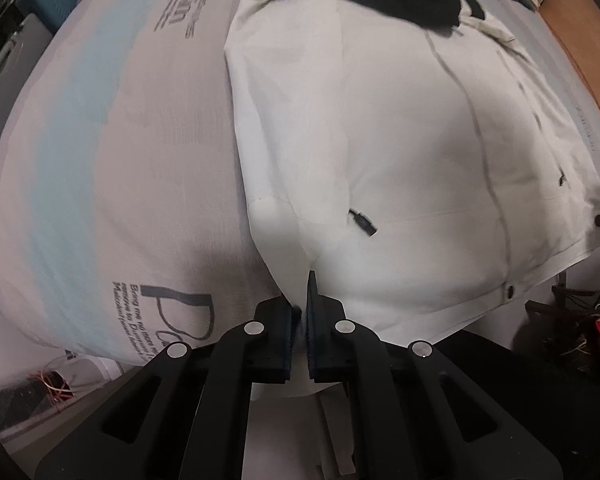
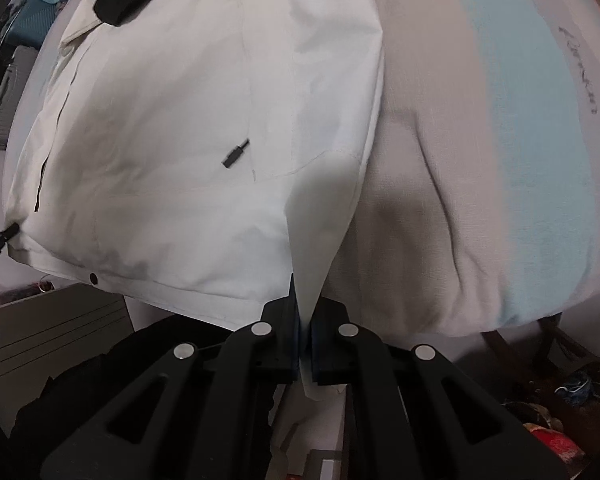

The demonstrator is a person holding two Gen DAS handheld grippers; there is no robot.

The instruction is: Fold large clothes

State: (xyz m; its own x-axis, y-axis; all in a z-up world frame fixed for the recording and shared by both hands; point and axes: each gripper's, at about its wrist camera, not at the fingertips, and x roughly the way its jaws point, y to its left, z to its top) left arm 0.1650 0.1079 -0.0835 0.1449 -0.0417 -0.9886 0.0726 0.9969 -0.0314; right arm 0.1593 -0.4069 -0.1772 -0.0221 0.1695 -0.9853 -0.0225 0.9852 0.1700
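The white jacket (image 1: 380,152) is lying flat on the bed (image 1: 120,160), its long axis running from the bottom centre of each frame toward the top. The left gripper (image 1: 300,312) and the right gripper (image 2: 305,312) are each pinching its near hem, so the fold is likely going away, toward the collar.

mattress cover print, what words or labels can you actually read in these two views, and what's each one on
"Bring me no more..." small print, first line, on the mattress cover, near edge, left wrist view; the lines under it are too blurred.
Large looping "P..." logo beside it: only the first letter is sure.
Far-end grey logo: blurred, unreadable.
Script word in the right wrist view: unreadable.
White jacket: no text seen.
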